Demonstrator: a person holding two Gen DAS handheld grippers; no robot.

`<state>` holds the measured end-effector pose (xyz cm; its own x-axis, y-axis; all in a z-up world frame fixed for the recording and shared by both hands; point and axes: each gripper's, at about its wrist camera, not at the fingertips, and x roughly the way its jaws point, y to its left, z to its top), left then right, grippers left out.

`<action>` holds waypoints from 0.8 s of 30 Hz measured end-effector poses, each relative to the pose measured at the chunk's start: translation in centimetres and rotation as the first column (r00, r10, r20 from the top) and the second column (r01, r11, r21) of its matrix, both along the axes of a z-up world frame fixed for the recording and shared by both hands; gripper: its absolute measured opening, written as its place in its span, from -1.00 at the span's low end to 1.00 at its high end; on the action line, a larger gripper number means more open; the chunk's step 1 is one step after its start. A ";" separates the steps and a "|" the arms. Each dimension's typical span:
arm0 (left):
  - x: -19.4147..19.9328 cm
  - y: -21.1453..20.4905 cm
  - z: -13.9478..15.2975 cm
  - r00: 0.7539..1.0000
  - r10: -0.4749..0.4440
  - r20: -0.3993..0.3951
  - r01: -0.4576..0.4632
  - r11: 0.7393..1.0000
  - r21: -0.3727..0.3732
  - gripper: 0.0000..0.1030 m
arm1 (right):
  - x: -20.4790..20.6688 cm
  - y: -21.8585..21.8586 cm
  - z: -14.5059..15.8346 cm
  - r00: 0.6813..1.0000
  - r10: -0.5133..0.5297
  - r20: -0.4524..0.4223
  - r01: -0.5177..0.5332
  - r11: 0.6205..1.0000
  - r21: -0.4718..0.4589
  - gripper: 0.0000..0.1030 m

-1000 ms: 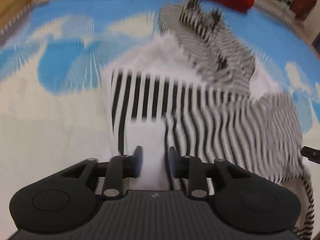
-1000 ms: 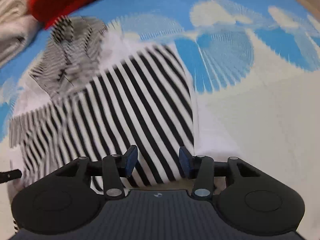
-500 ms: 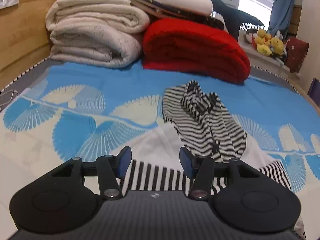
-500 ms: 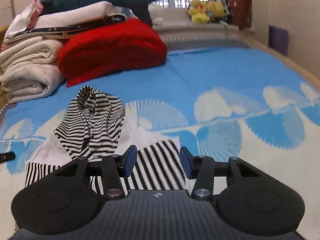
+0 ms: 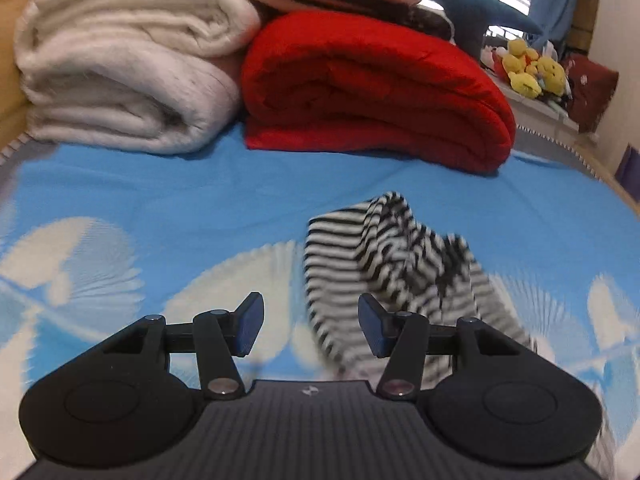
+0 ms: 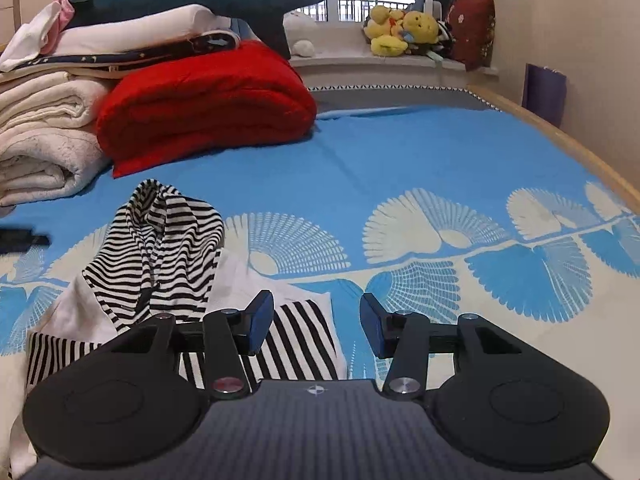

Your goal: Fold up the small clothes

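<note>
A small black-and-white striped garment (image 6: pixel 160 256) lies on the blue patterned bedspread (image 6: pixel 420 168), its striped hood bunched toward the far end and a wide-striped panel (image 6: pixel 296 344) near me. In the left wrist view the hood (image 5: pixel 392 264) sits just ahead and right of my left gripper (image 5: pixel 310 328), which is open and empty. My right gripper (image 6: pixel 316 328) is open and empty, raised over the garment's near right corner. The tip of the left gripper (image 6: pixel 20 238) shows at the left edge of the right wrist view.
A folded red blanket (image 5: pixel 372 92) and a stack of cream blankets (image 5: pixel 120 76) lie at the far end of the bed. Plush toys (image 6: pixel 404 30) sit on the windowsill. A wooden bed edge (image 6: pixel 568 148) runs along the right.
Both grippers opened wider, let go of the garment and tilted up from looking down at it. The left gripper moved forward toward the hood.
</note>
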<state>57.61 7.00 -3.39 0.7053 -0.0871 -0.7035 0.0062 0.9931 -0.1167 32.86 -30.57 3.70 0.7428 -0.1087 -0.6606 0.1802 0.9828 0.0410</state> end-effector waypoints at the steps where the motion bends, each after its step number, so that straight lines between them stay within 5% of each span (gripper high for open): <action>1: 1.7 0.1 -0.6 1.000 0.004 -0.007 -0.004 1.000 -0.016 0.12 | 0.1 -0.1 -0.2 1.000 0.001 -0.004 -0.001 1.000 -0.004 -0.03; 8: 12.1 -0.3 -6.3 0.988 0.015 -0.153 -0.022 0.999 -0.043 0.16 | 1.2 -0.6 -1.5 0.998 -0.016 -0.062 0.017 1.000 0.011 -0.03; 17: 16.5 -1.7 -10.1 0.983 0.039 -0.180 -0.041 0.999 -0.010 0.19 | 1.7 -0.2 -2.5 0.995 0.016 -0.099 -0.014 1.000 0.013 -0.03; 18: 16.7 -1.9 -10.1 0.983 0.036 -0.180 -0.038 0.999 -0.008 0.08 | 1.7 -0.3 -2.7 0.994 0.014 -0.108 -0.013 1.000 0.015 -0.03; 20: 16.9 -2.4 -9.4 0.984 -0.001 -0.179 -0.001 1.000 -0.012 -0.98 | 1.9 -0.4 -2.9 0.993 0.007 -0.121 -0.004 1.000 0.023 -0.03; 24: 14.6 -3.9 -5.8 0.989 -0.119 -0.090 0.118 0.993 -0.018 -0.97 | 1.9 -0.5 -2.7 0.993 0.001 -0.122 0.003 0.999 0.040 -0.03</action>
<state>72.21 3.07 -9.20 0.6225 -0.1750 -0.7628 0.1123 0.9846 -0.1342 34.74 -31.10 0.98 0.6565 -0.0811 -0.7499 0.1872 0.9806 0.0579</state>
